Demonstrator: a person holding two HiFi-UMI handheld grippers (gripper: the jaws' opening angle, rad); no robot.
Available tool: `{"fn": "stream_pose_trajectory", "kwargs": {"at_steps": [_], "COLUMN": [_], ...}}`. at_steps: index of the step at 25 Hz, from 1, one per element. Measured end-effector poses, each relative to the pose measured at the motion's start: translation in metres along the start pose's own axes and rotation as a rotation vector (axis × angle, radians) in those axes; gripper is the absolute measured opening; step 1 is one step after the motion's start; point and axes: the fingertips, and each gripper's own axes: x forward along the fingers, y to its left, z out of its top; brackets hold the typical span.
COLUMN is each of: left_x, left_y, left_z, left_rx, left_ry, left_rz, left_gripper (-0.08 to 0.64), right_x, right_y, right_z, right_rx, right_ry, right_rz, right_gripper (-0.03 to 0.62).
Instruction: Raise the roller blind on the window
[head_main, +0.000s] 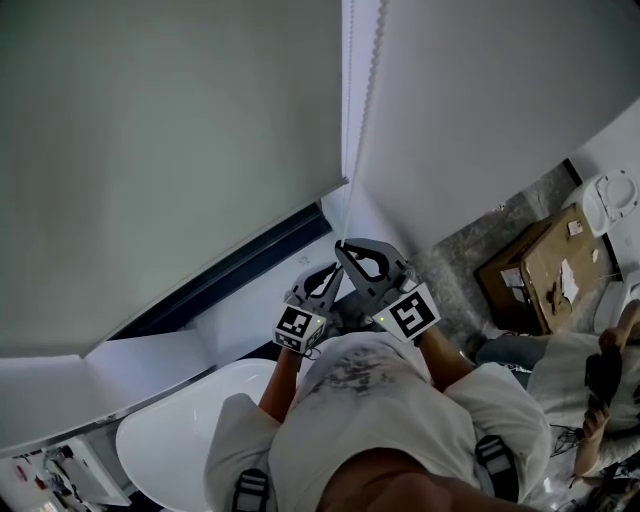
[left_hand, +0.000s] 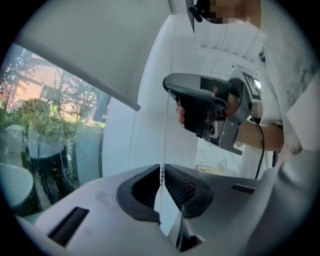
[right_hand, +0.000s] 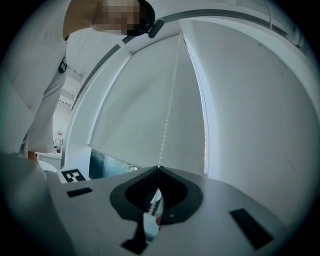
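Note:
The pale roller blind (head_main: 150, 150) hangs most of the way down the window, with a dark strip of glass (head_main: 250, 258) showing under its bottom bar (head_main: 215, 268). A white bead chain (head_main: 366, 90) drops along the blind's right edge. Both grippers are below it, close together. My left gripper (head_main: 328, 272) is shut on the bead chain (left_hand: 164, 125), which runs straight down into the closed jaw tips (left_hand: 161, 169). Slightly higher, my right gripper (head_main: 345, 246) is shut on a strand of the chain (right_hand: 169, 105) that meets its closed jaws (right_hand: 158, 169). A second strand (right_hand: 203, 115) hangs free to the right.
A white tub (head_main: 170, 430) lies below the window on the left. The white wall (head_main: 480, 120) stands right of the chain. A cardboard box (head_main: 545, 270) and a toilet (head_main: 612, 198) are on the floor at right, where another person (head_main: 600, 385) sits.

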Motion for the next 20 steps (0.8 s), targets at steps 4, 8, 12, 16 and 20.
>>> {"fn": "stream_pose_trajectory", "kwargs": {"at_steps": [4, 8, 12, 16, 20], "left_x": [-0.019, -0.031, -0.040, -0.049, -0.047], "left_y": [0.001, 0.003, 0.000, -0.010, -0.020], "left_z": [0.041, 0.094, 0.138, 0.182, 0.230], "left_rx": [-0.009, 0.035, 0.049, 0.083, 0.119], "left_ry": [-0.026, -0.072, -0.107, -0.157, -0.201], "left_rz": [0.027, 0.032, 0.020, -0.010, -0.018], "left_gripper": [0.052, 0.074, 0.074, 0.074, 0.074], "right_x": [0.000, 0.001, 0.001, 0.002, 0.002], "right_y": [0.000, -0.003, -0.004, -0.003, -0.002], "right_z": [0.002, 0.003, 0.001, 0.001, 0.001], "right_rx": [0.003, -0.004, -0.008, -0.008, -0.010], "right_ry": [-0.005, -0.002, -0.003, -0.001, -0.007], "right_rz": [0.001, 0.003, 0.004, 0.002, 0.011], "right_gripper": [0.061, 0.061, 0.061, 0.061, 0.061]}}
